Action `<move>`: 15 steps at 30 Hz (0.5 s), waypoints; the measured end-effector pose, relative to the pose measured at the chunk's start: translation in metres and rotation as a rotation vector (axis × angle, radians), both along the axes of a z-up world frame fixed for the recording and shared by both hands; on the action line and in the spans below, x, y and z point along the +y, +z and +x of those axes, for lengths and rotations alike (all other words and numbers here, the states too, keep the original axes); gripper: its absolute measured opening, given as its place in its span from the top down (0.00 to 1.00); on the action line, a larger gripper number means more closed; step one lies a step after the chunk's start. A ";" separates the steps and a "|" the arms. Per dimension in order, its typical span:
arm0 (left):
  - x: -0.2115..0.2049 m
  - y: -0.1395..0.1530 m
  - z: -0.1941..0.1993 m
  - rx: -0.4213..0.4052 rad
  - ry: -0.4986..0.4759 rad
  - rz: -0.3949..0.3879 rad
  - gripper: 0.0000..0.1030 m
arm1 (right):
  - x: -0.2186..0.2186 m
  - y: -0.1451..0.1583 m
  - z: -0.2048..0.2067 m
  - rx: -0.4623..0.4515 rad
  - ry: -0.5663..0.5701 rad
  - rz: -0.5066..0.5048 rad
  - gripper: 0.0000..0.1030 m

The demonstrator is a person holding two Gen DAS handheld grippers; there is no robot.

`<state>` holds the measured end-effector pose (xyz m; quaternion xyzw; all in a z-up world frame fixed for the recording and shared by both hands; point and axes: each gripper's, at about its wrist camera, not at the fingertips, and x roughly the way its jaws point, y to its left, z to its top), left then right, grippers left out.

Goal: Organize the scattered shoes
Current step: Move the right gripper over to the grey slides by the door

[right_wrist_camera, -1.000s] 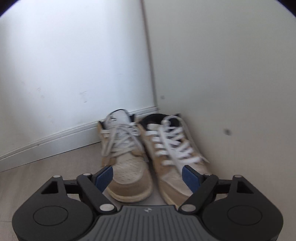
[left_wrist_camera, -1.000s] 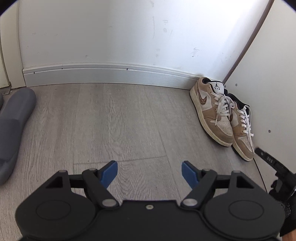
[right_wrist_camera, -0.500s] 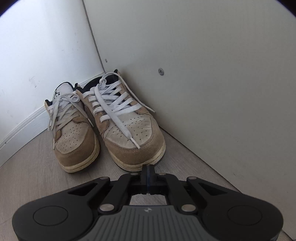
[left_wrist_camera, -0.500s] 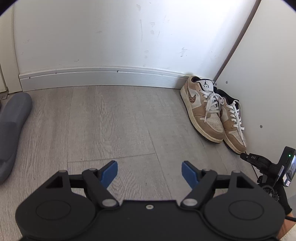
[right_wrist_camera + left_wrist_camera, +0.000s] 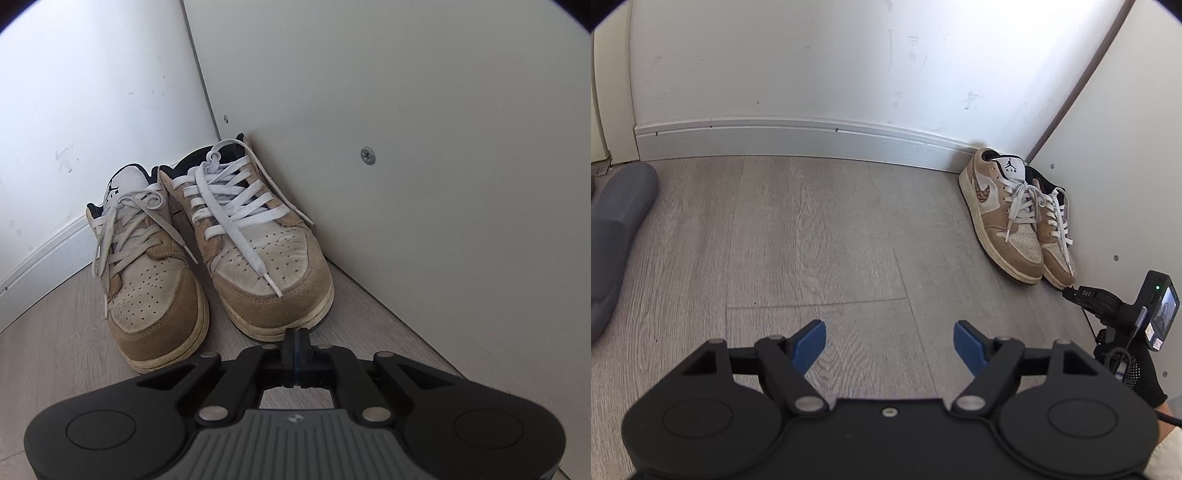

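Sneakers: tan-and-white pair (image 5: 207, 258) parked side by side in the corner, heels toward the skirting board (image 5: 798, 138), toes toward the right tool.
Right sneaker: outer side against the white side panel (image 5: 443, 184); toe cap just ahead of the right tool tip, contact not confirmed from this angle.
Left sneaker: touching its partner, slightly left of the right tool line.
Right tool (image 5: 295, 341): jaws fully closed, nothing between them; low, pointing at the toe of the right sneaker.
Left tool (image 5: 889, 341): jaws wide apart, empty; over bare floor (image 5: 812, 240), with the pair ahead and to its right.
Grey object (image 5: 613, 236): at the far left of the left tool; identity unclear, possibly a slipper or insole.
Progress: this pair appears placed and aligned; remaining work is at most a closed-jaw nudge to square the toes.
Outstanding: grey object, if footwear, still lies apart from the pair.
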<state>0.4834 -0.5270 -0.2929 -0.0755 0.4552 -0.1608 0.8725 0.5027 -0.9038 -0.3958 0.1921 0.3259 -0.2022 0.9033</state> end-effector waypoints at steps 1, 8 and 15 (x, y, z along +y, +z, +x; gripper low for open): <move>0.003 0.000 0.000 0.000 0.005 0.002 0.25 | 0.000 0.000 0.001 0.002 0.002 -0.002 0.97; 0.047 0.014 -0.012 -0.058 0.038 0.093 0.25 | -0.001 -0.001 -0.004 0.008 -0.005 0.007 0.94; 0.164 0.024 -0.033 -0.070 0.230 0.151 0.25 | 0.062 0.028 -0.052 -0.025 0.004 0.051 0.67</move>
